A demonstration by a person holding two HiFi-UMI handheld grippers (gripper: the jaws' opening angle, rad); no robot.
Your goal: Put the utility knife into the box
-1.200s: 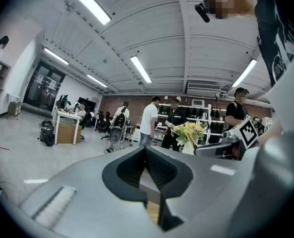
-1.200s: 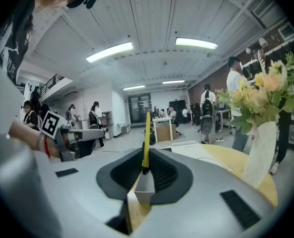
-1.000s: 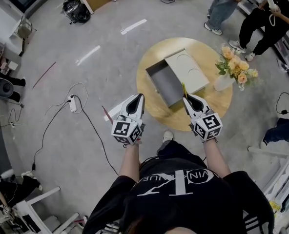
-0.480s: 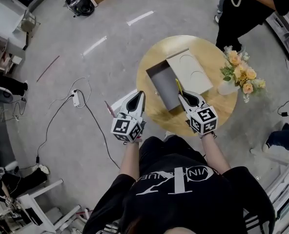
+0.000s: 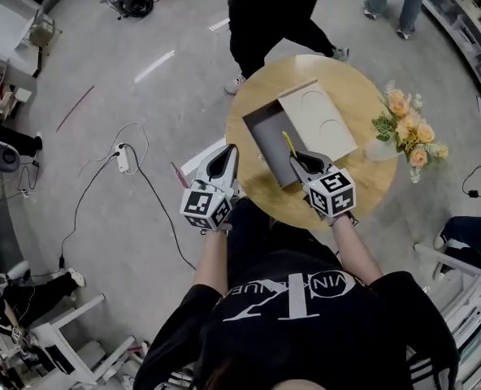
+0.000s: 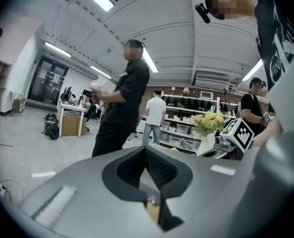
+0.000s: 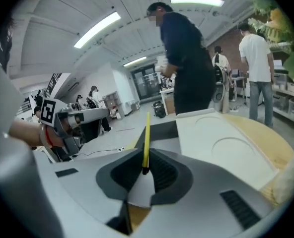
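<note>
While the box (image 5: 266,136) lies open, right gripper (image 5: 296,160) clasps utility knife (image 5: 288,145).

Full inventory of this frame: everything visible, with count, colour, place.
table: 1, light wood, round, in front of the person
box: 1, grey, open, table's left part
lid: 1, cream, on the table right of the box
utility knife: 1, yellow, in the right gripper, by the box's right wall
flowers: 1 bunch, orange-yellow, table's right edge
power strip: 1, white, floor at left
bystander: 1, in black, table's far side
left gripper: 1, grey, shut, empty
right gripper: 1, grey, shut on the knife
</note>
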